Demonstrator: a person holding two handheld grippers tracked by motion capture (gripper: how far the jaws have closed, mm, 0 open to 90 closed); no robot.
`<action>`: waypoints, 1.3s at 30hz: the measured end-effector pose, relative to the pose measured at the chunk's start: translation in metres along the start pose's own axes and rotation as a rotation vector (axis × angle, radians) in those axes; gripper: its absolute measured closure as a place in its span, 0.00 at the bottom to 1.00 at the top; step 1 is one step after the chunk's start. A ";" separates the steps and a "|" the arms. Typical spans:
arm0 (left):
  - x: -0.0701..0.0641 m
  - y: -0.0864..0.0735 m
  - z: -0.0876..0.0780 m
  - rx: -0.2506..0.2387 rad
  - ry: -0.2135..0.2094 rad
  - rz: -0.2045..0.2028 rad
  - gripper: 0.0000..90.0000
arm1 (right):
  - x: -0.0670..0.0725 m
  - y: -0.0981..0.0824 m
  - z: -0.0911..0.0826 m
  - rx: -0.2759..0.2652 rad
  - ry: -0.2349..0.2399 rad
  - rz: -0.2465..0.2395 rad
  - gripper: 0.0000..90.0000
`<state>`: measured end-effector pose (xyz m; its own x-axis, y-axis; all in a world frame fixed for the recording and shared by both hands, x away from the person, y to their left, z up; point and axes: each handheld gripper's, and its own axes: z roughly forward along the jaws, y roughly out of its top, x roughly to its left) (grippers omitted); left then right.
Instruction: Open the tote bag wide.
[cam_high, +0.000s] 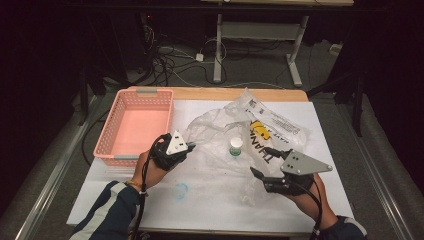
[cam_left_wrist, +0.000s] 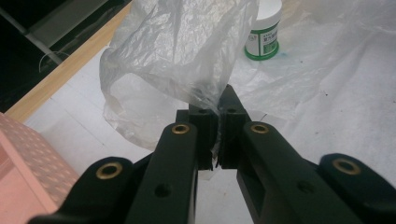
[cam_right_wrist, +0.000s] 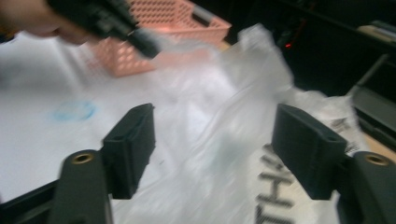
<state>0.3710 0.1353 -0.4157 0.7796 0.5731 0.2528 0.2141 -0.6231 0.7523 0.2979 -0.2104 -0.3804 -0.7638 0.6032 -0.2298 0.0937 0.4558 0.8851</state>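
Observation:
A crumpled clear plastic bag (cam_high: 235, 127) with black and yellow print lies across the white table cover. My left gripper (cam_high: 189, 146) is shut on the bag's left edge; in the left gripper view the film (cam_left_wrist: 177, 56) rises from between the closed jaws of the left gripper (cam_left_wrist: 212, 116). A small white jar with a green label (cam_high: 235, 146) stands upright inside or under the bag, and the jar (cam_left_wrist: 264, 32) appears beyond the film. My right gripper (cam_high: 261, 161) is open at the bag's right side, and in the right gripper view the bag (cam_right_wrist: 219, 140) lies between the spread jaws of the right gripper (cam_right_wrist: 212, 135).
A pink perforated basket (cam_high: 135, 127) sits at the table's left, empty, also seen as the basket (cam_right_wrist: 154, 32). A faint blue ring mark (cam_high: 180, 190) is on the white cover near the front. Cables and table legs lie on the floor behind.

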 end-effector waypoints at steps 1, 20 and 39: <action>0.000 0.000 0.000 0.000 0.001 0.001 0.95 | 0.003 -0.003 -0.002 0.017 0.013 -0.006 0.33; -0.001 0.000 0.001 -0.005 0.000 0.004 0.94 | 0.007 -0.061 0.026 0.328 0.067 -0.105 0.63; -0.003 0.000 0.004 0.003 -0.006 0.007 0.94 | 0.029 -0.063 0.042 0.332 0.259 -0.043 0.27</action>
<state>0.3711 0.1321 -0.4189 0.7848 0.5652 0.2542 0.2103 -0.6287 0.7486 0.2970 -0.1942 -0.4604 -0.9027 0.4140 -0.1168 0.2267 0.6885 0.6889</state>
